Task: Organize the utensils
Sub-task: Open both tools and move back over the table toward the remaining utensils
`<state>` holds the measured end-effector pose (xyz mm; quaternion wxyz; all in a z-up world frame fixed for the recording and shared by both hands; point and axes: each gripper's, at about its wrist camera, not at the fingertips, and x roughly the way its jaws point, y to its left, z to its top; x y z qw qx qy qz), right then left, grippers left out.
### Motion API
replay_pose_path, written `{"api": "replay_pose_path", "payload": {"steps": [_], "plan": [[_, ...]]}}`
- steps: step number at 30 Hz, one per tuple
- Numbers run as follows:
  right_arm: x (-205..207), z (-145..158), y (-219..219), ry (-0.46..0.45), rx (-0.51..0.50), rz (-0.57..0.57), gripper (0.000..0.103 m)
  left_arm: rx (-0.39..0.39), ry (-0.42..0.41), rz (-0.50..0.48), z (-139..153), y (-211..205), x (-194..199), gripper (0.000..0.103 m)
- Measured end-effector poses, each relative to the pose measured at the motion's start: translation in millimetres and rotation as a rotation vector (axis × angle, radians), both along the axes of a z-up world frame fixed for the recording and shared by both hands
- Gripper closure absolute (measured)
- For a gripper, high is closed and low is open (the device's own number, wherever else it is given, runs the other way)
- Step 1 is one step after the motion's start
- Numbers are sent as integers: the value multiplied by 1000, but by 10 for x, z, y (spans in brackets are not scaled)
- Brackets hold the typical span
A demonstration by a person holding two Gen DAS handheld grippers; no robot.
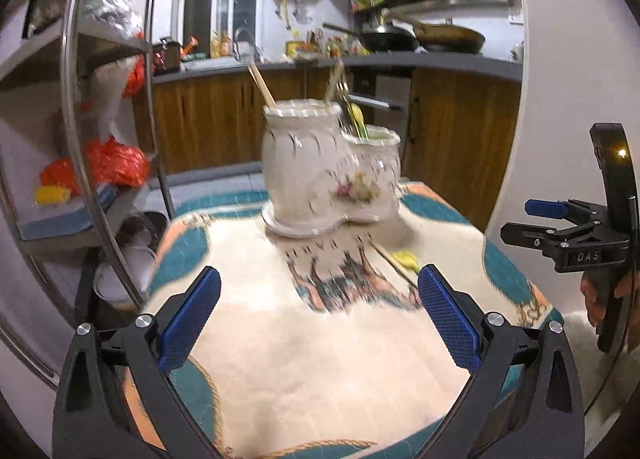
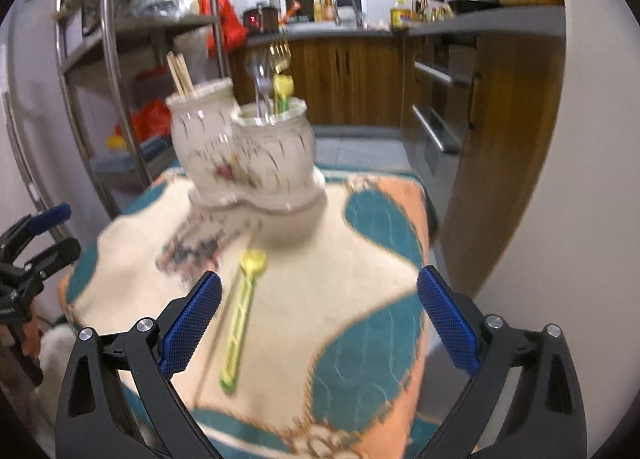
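Observation:
A white ceramic double-pot utensil holder point(image 1: 328, 167) point(image 2: 244, 151) stands at the far end of a small table under a patterned cloth point(image 1: 320, 359) point(image 2: 340, 299). Its taller pot holds wooden chopsticks point(image 1: 262, 85) point(image 2: 180, 75); its lower pot holds forks and a yellow spoon point(image 2: 282, 93). Another yellow-green spoon point(image 2: 244, 311) point(image 1: 406, 259) lies on the cloth beside a single chopstick point(image 2: 224, 315). My left gripper point(image 1: 320, 315) is open and empty above the cloth. My right gripper point(image 2: 320, 319) is open and empty just above the lying spoon.
A metal shelf rack point(image 1: 104, 139) point(image 2: 120, 79) with bags stands left of the table. Wooden kitchen cabinets point(image 1: 224, 119) and a counter with pans run behind. An oven front point(image 2: 440, 107) is on the right. The other gripper shows at each view's edge point(image 1: 576, 235) point(image 2: 28, 255).

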<state>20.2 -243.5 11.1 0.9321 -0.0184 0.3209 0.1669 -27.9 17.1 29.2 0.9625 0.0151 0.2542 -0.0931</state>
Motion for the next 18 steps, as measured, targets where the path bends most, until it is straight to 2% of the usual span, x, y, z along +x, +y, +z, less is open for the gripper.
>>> {"api": "replay_pose_path", "payload": {"steps": [8,11,13,18], "plan": [[38,-250,162,103,-56,53,6,-29,83,-24,-304,-28,120,6],[91,-339,340,165,-68,123,11,-22,93,-25,-359,-20,143,6],[123,-373,456,193,-84,162,30,-27,105,-27,-397,-7,164,6],[232,-420,633,258,-122,208,64,-24,119,-32,-431,5,195,6]]}}
